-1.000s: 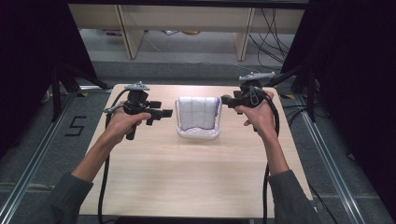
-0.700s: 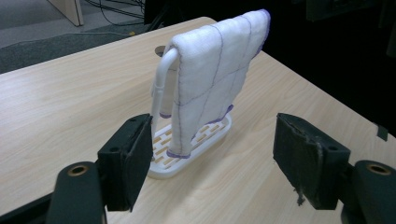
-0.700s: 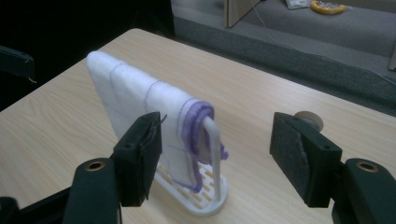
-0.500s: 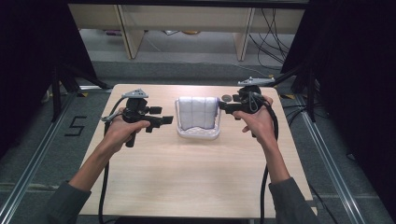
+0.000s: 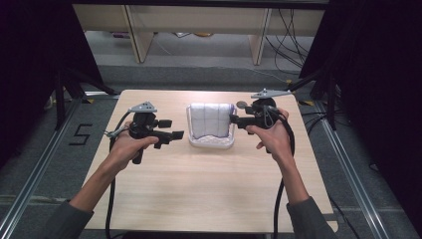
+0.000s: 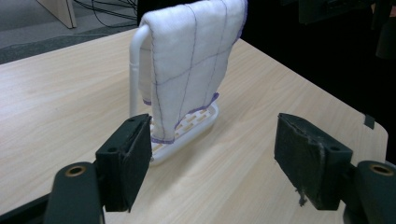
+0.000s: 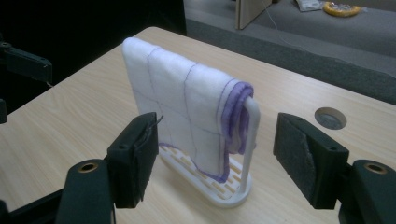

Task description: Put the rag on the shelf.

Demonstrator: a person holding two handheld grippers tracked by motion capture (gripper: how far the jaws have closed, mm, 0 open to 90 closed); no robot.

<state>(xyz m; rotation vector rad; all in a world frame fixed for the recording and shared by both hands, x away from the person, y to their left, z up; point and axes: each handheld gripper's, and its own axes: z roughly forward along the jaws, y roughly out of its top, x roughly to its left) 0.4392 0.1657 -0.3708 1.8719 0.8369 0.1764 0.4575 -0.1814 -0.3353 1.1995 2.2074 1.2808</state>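
A white towel with purple grid lines hangs folded over a white rack at the middle of the wooden table. My left gripper hovers just left of the rack, open. My right gripper is at the rack's right edge, open as well. In the left gripper view the towel and the rack's slotted base lie ahead of the open gripper, apart from it. In the right gripper view the towel and the rack's post stand between the spread jaws of the gripper.
A round grey grommet is set in the table behind the rack, also seen as the grommet. Beyond the far edge stand shelf legs and floor cables. A "5" marking is on the floor at left.
Both grippers have come down and toward the person. The right gripper's jaws have closed in on the rack's right edge. The towel and rack have not moved.
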